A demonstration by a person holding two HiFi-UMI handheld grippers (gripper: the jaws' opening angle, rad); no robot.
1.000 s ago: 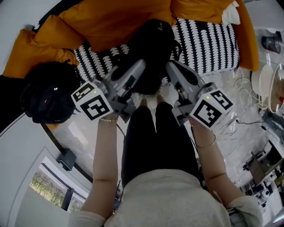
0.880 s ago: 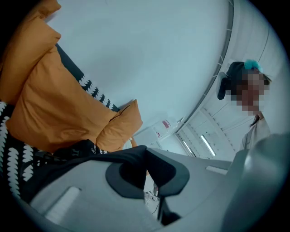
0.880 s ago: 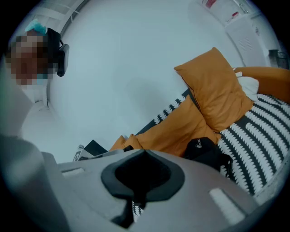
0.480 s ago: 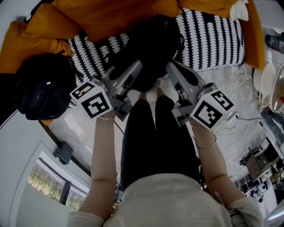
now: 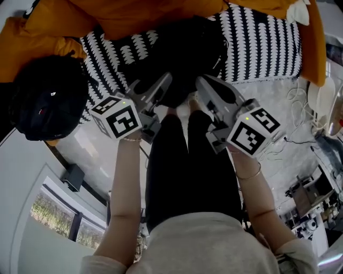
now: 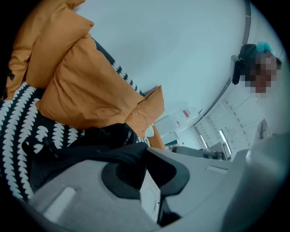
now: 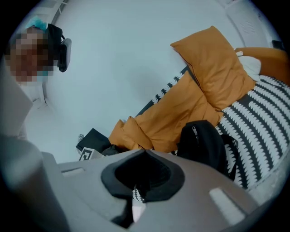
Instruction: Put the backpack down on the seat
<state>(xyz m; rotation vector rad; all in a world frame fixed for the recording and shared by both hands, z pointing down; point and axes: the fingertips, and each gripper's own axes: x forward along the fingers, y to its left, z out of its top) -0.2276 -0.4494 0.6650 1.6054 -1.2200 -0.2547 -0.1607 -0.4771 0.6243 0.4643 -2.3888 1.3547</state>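
Observation:
A black backpack (image 5: pixel 185 51) rests on the black-and-white patterned seat (image 5: pixel 262 48), leaning toward the orange cushions (image 5: pixel 123 16). My left gripper (image 5: pixel 164 81) is at the backpack's near left edge. In the left gripper view the left gripper (image 6: pixel 146 153) is shut on a black backpack strap (image 6: pixel 104 152) that runs in from the left. My right gripper (image 5: pixel 201 83) is at the backpack's near right side. In the right gripper view the right gripper (image 7: pixel 145 152) has its jaws together, and the backpack (image 7: pixel 204 145) stands apart from it to the right.
A second black bag (image 5: pixel 45 101) sits at the seat's left end. Pale floor with loose cables (image 5: pixel 297 101) lies to the right, with cluttered equipment (image 5: pixel 316 198) beyond. The person's dark legs (image 5: pixel 187 171) stand just in front of the seat.
The backpack and both grippers have shifted a little farther in over the seat, toward the cushions. The left gripper's marker cube has moved slightly right. Both grips look the same.

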